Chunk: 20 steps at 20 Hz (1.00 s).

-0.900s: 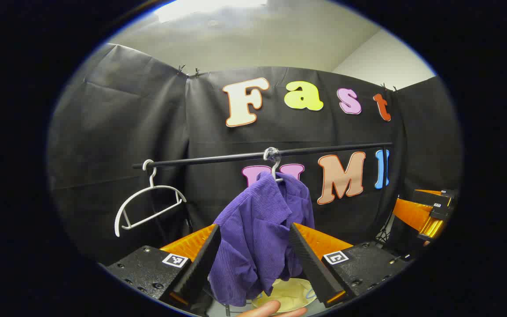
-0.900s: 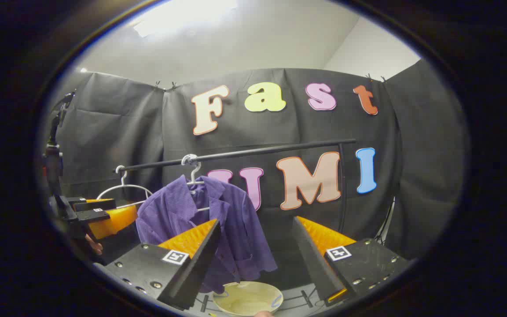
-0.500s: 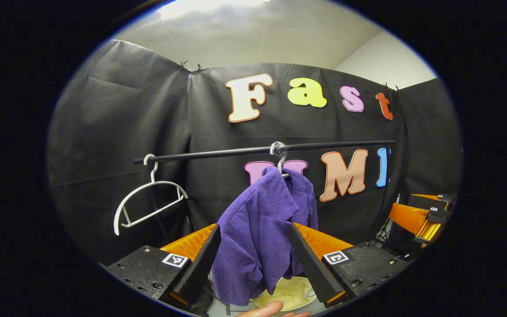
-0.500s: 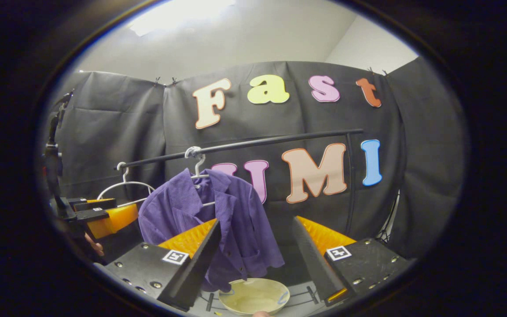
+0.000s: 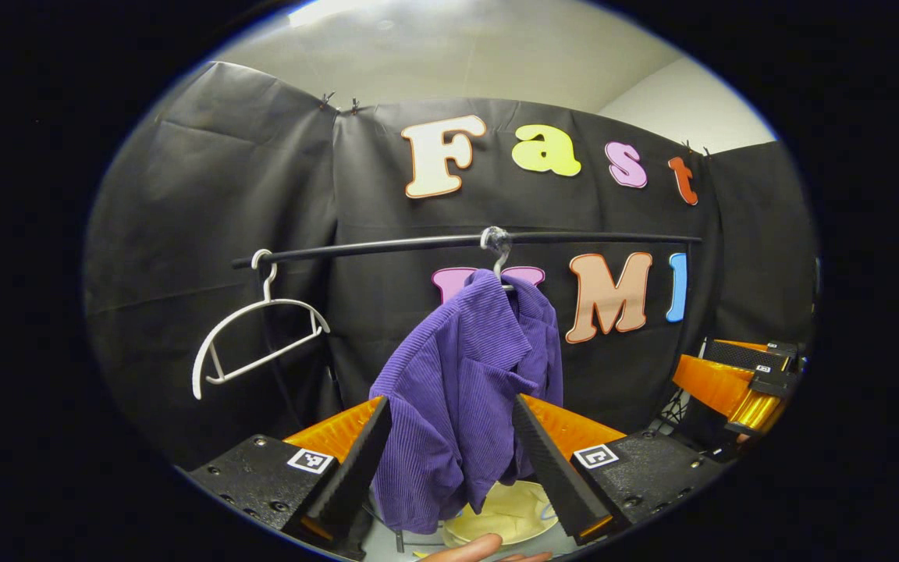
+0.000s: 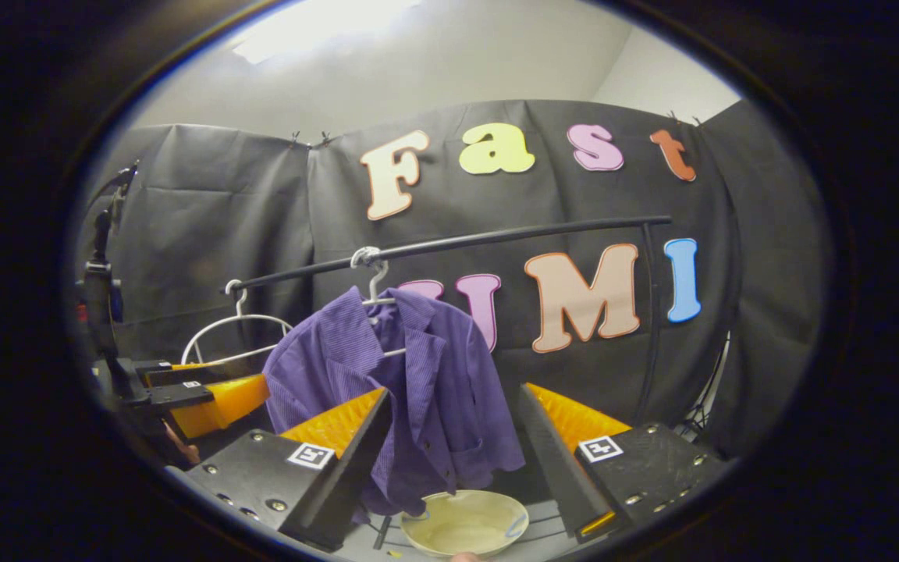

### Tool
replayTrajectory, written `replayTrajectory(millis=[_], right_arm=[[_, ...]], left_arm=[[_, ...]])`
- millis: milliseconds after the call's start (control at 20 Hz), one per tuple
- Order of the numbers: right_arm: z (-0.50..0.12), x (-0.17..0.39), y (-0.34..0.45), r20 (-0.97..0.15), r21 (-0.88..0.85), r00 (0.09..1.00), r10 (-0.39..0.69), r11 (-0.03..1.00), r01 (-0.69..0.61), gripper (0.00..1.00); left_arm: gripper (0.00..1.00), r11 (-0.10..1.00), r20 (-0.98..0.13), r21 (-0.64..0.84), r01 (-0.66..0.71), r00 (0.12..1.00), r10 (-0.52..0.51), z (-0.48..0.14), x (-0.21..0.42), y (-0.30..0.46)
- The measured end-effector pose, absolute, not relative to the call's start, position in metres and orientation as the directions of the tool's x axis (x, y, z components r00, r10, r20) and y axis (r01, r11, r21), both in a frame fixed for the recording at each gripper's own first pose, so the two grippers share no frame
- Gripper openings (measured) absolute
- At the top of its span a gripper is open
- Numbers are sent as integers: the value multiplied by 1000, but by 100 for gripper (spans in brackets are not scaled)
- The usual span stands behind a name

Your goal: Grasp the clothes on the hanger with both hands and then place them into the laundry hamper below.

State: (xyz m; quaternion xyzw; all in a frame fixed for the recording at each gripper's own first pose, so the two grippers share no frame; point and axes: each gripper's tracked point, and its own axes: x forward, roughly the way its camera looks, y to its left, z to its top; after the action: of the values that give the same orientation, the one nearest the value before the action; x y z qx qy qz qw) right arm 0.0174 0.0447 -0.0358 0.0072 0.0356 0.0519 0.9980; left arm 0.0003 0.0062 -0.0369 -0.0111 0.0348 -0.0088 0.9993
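Black cloth wall (image 5: 207, 195) rings the booth under a pale ceiling (image 6: 434, 70). A black rail (image 5: 387, 245) crosses it. A purple shirt (image 5: 465, 390) hangs from a white hanger (image 6: 375, 285) on the rail, at 6 o'clock below the rail's middle in the left gripper view. An empty white hanger (image 5: 250, 336) sits at 9 o'clock of the shirt. A pale round hamper (image 6: 465, 531) lies at 6 o'clock under the shirt.

The left gripper (image 5: 449, 460) is spread wide, its fingers framing the shirt without touching. The right gripper (image 6: 453, 460) is likewise spread, holding nothing.

Since 0.9 s ago, both views have closed in: the shirt looms larger and the rail sits higher.
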Motion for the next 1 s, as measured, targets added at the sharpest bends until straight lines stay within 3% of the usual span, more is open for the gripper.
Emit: replayTrajectory(millis=[300, 500, 1000], right_arm=[[-52, 27, 46, -123, -1, 987, 105, 994, -106, 98], [-57, 43, 42, -142, -27, 987, 79, 996, -83, 98], [-74, 113, 19, -163, -128, 986, 22, 991, -43, 98]], left_arm=[[99, 999, -71, -24, 49, 996, -50, -60, 10, -24], [99, 999, -50, -48, 16, 999, -18, -74, 26, -36], [96, 998, -67, 7, 60, 996, -59, -114, 83, -77]])
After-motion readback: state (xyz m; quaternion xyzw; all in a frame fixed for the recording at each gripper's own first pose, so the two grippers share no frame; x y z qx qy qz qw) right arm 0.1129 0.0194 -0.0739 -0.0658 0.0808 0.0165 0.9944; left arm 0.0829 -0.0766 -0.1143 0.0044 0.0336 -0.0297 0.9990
